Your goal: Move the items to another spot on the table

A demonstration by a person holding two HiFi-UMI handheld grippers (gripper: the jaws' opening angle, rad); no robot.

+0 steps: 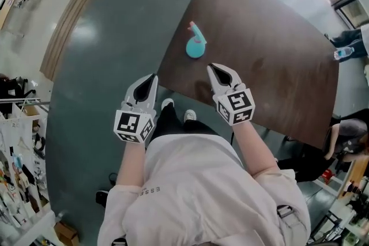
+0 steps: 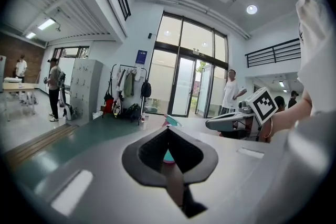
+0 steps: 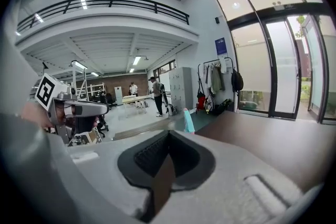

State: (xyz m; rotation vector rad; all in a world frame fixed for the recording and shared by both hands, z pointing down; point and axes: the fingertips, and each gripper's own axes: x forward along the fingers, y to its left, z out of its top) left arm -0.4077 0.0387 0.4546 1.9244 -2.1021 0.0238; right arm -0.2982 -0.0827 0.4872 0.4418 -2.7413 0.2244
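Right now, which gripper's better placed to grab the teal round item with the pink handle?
Right: right gripper sits over the brown table, nearer the teal round pink-handled item; left gripper hangs over the floor.

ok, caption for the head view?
Person at the edge of a brown table, left hand-held gripper and right hand-held gripper both shut and empty, teal item lying ahead.

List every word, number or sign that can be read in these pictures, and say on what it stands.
"ESSE": on the back of the person's light shirt; further letters are hidden.
Blue wall sign: too small to read.
Marker cubes: square patterns only, no letters.
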